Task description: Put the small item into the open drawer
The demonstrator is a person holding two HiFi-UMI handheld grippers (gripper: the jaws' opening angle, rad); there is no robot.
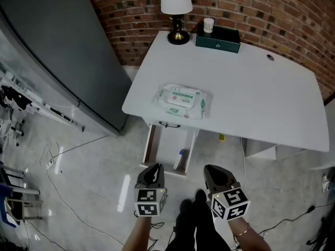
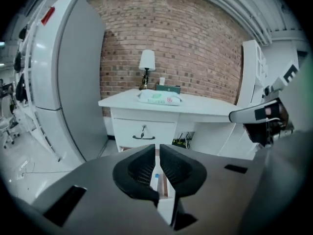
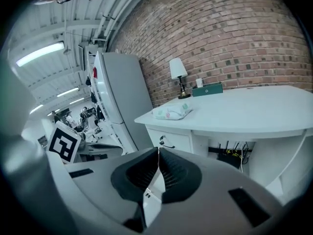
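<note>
In the head view, a white desk (image 1: 251, 98) stands against a brick wall (image 1: 293, 14) and carries a lamp (image 1: 177, 9), a green tissue box (image 1: 218, 38) and a pack of wet wipes (image 1: 180, 101) near its front edge. Beside it is a tall grey refrigerator (image 1: 57, 51). Under the desk's front edge the open drawer (image 1: 149, 145) juts out over the floor, and the small item (image 1: 181, 159) lies inside it by the right wall. The left gripper (image 1: 153, 170) and the right gripper (image 1: 213, 172) hover side by side just in front of the drawer. In the left gripper view, its fingers (image 2: 139, 168) stand close together with a slim gap and nothing pinched. The item in the drawer shows through that gap, below a closed upper drawer with a black handle (image 2: 143, 133). In the right gripper view, its fingers (image 3: 173, 173) are pressed together at the tips and hold nothing.
</note>
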